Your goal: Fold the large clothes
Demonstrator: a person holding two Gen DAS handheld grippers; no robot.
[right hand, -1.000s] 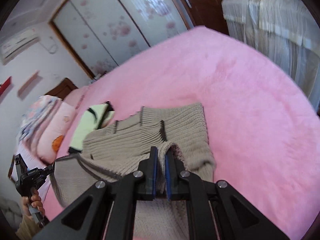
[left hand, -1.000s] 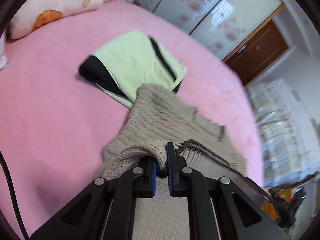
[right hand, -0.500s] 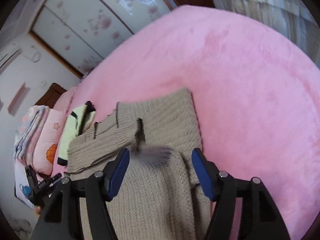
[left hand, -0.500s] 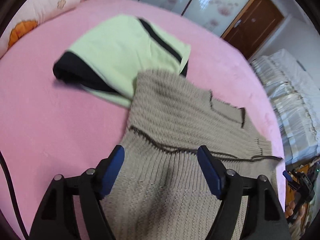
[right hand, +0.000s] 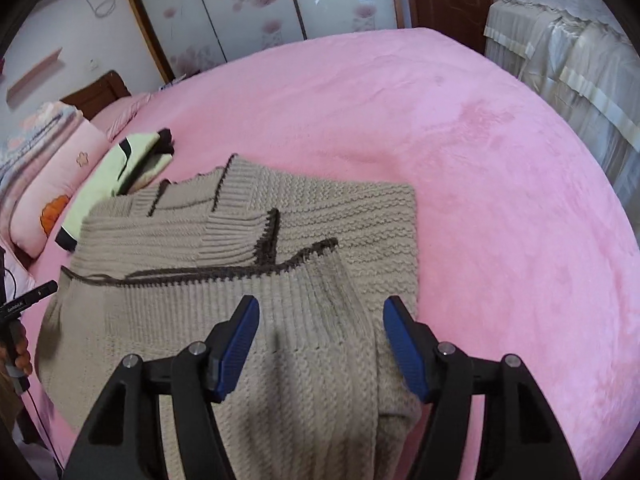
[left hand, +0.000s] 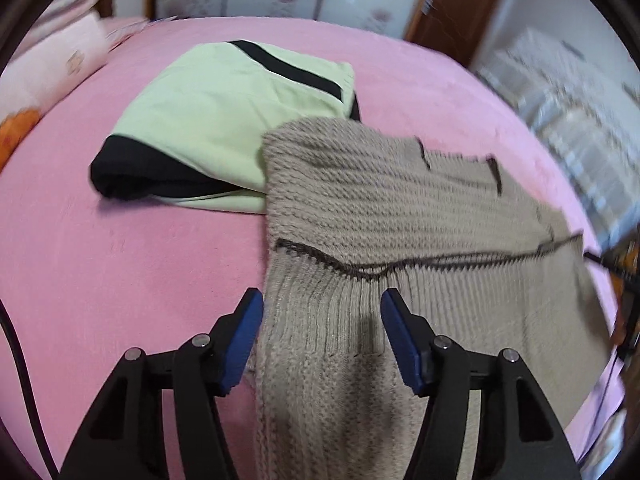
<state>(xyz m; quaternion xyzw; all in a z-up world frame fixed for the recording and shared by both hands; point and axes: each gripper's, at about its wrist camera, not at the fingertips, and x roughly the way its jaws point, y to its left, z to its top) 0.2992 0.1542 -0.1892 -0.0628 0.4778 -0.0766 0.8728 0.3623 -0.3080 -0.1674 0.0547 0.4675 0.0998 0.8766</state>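
A beige knit sweater (left hand: 380,208) with dark brown trim lies folded over itself on the pink bed (left hand: 120,260). Its trimmed ribbed hem runs across the top layer. My left gripper (left hand: 322,312) hovers over the near left part of the hem; its jaws are closing, the knit lies under the gap, and the blue pads do not press on it. In the right wrist view the sweater (right hand: 280,240) spreads leftward, and my right gripper (right hand: 320,316) stands open above the hem's right corner, holding nothing.
A folded pale green garment with black bands (left hand: 224,112) lies just beyond the sweater's far left corner and touches it. A pink pillow (right hand: 60,176) sits at the bed's left end. To the right the bedspread (right hand: 500,200) stretches wide. Wardrobe doors (right hand: 248,4) stand behind.
Both grippers were shut on bunched sweater hem a second ago and have let it go. The hem has dropped flat onto the sweater, and both grippers have sunk closer to the bed.
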